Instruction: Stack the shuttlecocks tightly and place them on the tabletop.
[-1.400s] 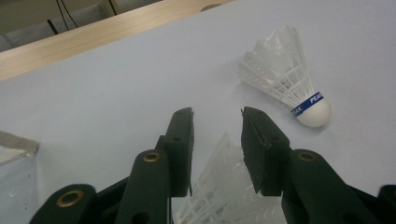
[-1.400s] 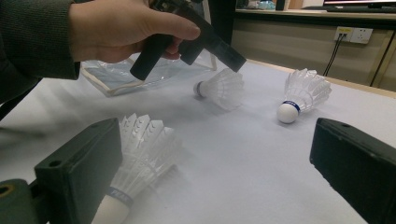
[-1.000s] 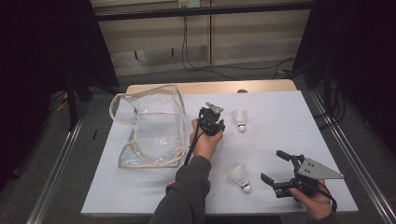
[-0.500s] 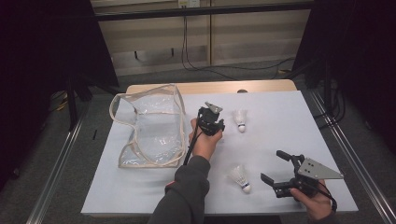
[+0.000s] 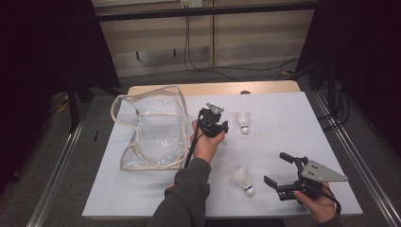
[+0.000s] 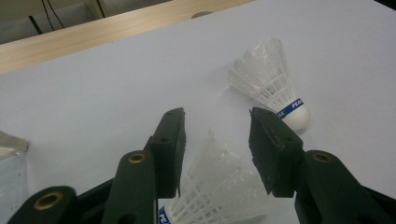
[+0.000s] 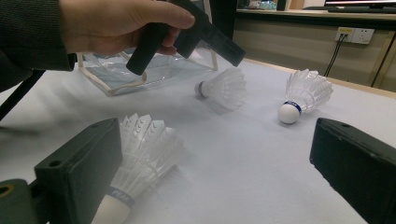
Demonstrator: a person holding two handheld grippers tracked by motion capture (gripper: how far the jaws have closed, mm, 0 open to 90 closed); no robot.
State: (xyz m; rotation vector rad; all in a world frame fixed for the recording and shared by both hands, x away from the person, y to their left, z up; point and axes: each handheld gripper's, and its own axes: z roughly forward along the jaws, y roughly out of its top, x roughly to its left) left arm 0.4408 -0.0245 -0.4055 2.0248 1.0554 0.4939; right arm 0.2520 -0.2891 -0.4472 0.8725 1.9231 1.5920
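My left gripper [image 5: 213, 124] hangs over the middle of the white table [image 5: 293, 118]. Its jaws have just been opening. A white shuttlecock [image 6: 219, 186] lies on its side between and under them, and the pads stand off it; the right gripper view has this shuttlecock [image 7: 224, 86] resting on the table below the left gripper [image 7: 205, 32]. A second shuttlecock [image 5: 242, 120] with a blue band lies just to the right. My right gripper [image 5: 275, 168] is wide open near the front right edge, with a third shuttlecock [image 7: 140, 154] by its left jaw.
A clear plastic bag [image 5: 151, 127] with a pale trim lies open at the left of the table. A wooden strip [image 5: 213, 88] runs along the far edge. Dark frames and cables stand beyond.
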